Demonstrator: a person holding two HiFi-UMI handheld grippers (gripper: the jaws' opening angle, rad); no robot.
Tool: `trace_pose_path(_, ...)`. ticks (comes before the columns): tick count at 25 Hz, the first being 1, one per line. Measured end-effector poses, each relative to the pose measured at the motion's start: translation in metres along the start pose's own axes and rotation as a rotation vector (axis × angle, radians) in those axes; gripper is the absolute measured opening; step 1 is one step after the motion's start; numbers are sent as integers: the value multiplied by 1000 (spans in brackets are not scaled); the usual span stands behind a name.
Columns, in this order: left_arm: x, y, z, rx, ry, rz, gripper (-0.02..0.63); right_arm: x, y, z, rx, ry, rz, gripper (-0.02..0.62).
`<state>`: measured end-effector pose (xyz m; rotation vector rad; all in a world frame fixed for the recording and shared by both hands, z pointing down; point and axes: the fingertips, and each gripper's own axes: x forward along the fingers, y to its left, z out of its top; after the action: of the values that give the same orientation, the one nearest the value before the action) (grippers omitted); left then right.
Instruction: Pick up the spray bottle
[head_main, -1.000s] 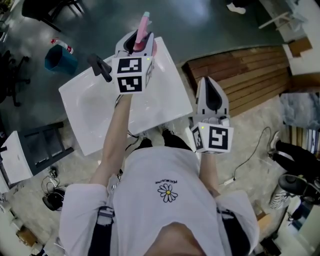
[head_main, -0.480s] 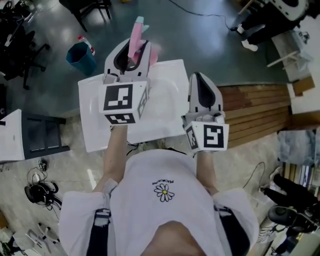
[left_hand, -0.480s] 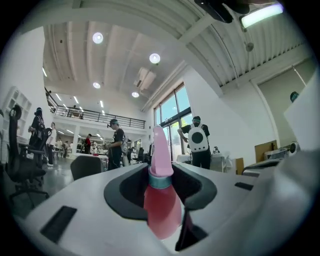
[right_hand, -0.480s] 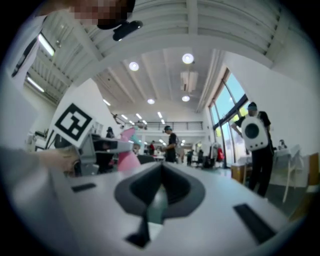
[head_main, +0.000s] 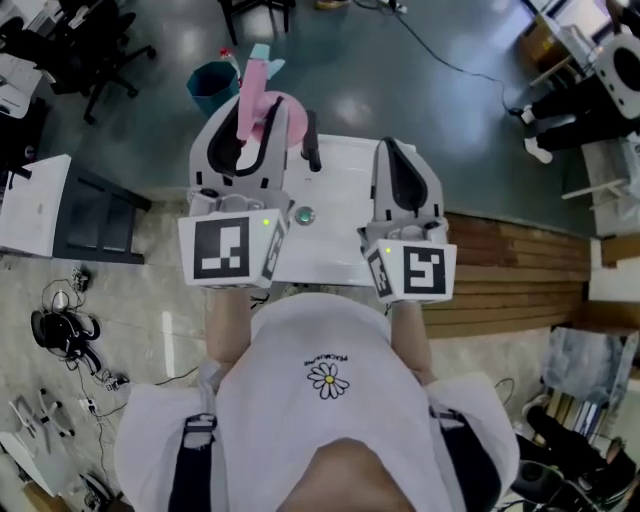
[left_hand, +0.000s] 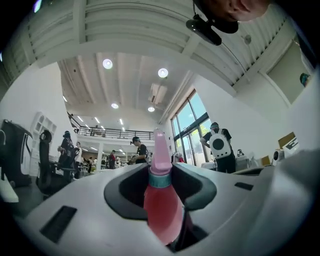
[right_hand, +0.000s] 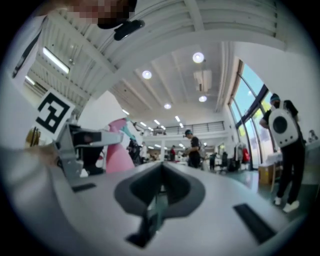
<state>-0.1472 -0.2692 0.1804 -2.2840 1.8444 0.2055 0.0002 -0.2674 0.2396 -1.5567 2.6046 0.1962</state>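
The pink spray bottle (head_main: 250, 92), with a teal collar and trigger, is clamped between the jaws of my left gripper (head_main: 247, 125) and held in the air above the far edge of the white sink basin (head_main: 345, 195). In the left gripper view the bottle (left_hand: 161, 200) fills the gap between the jaws, its neck pointing away from the camera. My right gripper (head_main: 392, 150) hovers beside it on the right, shut and holding nothing. In the right gripper view its jaws (right_hand: 161, 170) meet, with the bottle (right_hand: 119, 152) off to the left.
A black faucet (head_main: 311, 140) and a round drain (head_main: 304, 214) belong to the basin. A blue bin (head_main: 208, 85) stands on the dark floor beyond, office chairs (head_main: 85, 45) at far left, a dark-topped stand (head_main: 95, 215) at left, wooden boards (head_main: 520, 270) at right. Several people stand in the distance.
Both grippers have risen and tilted up towards level, the left still carrying the bottle. The basin now lies beneath them and shows less of itself.
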Motion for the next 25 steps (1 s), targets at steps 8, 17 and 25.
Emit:
trace_pose_path(8,-47,34,2,33,-33,111,153,19,41,2,16,-4,78,29)
trace_pose_path(17,-51,36,1,41,-46,116,153,20,45,-7,-4,34,76,29)
trace_pose_path(25,-50,35,1,43,-42,93,153,16,45,-8,-4,52,55,29)
